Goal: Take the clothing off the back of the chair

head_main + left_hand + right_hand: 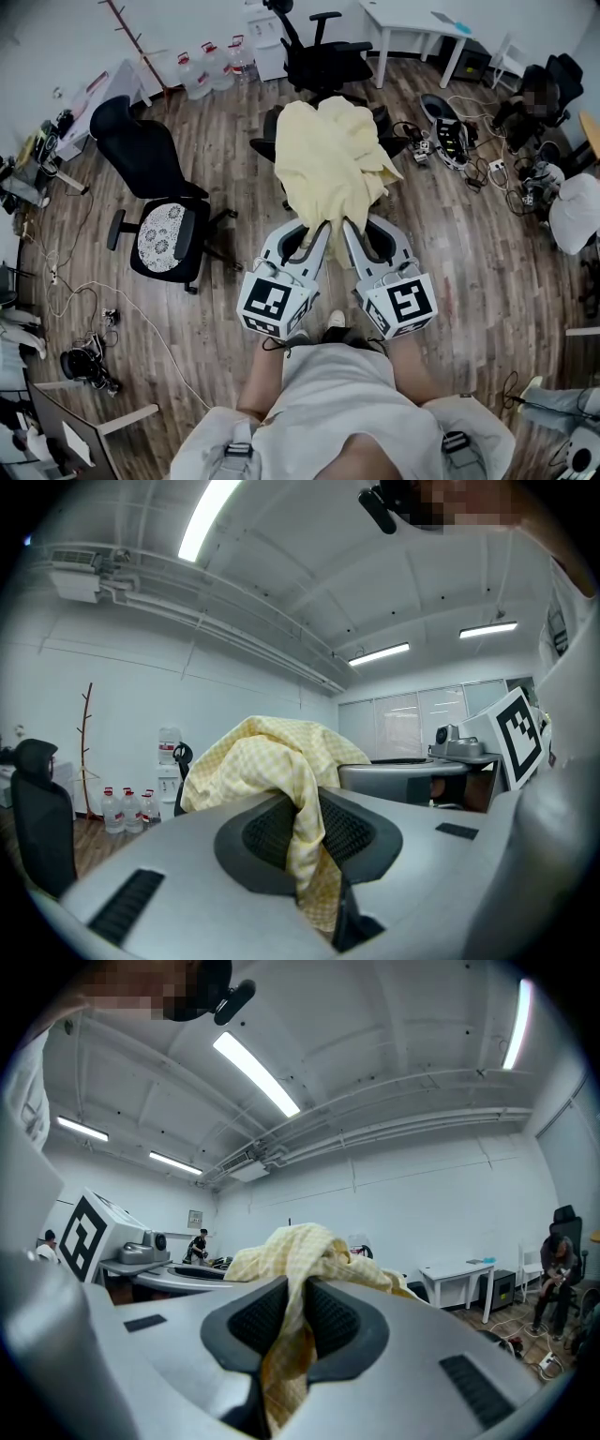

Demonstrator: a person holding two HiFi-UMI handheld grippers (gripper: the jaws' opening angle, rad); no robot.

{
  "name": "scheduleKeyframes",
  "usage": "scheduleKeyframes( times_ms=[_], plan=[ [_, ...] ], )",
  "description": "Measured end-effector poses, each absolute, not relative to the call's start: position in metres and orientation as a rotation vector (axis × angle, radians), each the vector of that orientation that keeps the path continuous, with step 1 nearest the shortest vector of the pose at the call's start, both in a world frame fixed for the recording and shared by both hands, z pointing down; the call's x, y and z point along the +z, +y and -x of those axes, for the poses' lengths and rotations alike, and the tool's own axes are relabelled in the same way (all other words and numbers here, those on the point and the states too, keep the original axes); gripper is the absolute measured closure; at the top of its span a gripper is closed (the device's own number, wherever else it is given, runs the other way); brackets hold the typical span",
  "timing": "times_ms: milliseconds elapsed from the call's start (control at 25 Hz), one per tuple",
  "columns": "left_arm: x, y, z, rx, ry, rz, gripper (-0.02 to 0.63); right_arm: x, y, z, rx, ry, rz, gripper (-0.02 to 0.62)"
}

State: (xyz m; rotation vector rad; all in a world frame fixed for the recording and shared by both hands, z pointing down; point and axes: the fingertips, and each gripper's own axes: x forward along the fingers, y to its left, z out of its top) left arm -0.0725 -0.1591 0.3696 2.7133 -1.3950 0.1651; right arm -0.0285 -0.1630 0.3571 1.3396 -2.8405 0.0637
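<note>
Grey plastic comes first. Closest to the person, the left gripper [317, 232] and the right gripper [350, 231] are held out side by side, nearly touching, and both point at the same bundle. In the left gripper view the dark ribbed fingers [264, 832] are clenched on a fold of the yellow checked garment [272, 752], and a tail of the cloth hangs down out of the pinch. The right gripper view shows the same thing, with its fingers [251, 1320] squeezed on a twisted rope of that cloth.

Just past the fingertips, the garment [328, 155] bunches up in a loose heap and spreads out over the black chair [266, 131]. Only the chair's dark edges show on either side of the cloth.

As I judge it, the grasp is done and the lift is under way. I cannot tell whether the far side of the cloth is free of the chair back or draped on it. What seems left is to draw it fully clear.

Beyond, across the wooden floor [469, 244], stand another office chair [323, 52], some water bottles [211, 66] and a white tabletop [412, 17].
</note>
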Motion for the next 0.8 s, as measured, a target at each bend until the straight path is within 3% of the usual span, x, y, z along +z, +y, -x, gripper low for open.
scheduleKeyframes(
  times_ms=[800],
  plan=[
    [0.369, -0.120, 0.112, 0.139, -1.252, -2.766, 0.535, 0.356, -0.121, 0.070, 0.068, -2.774, -1.456, 0.528]
  ],
)
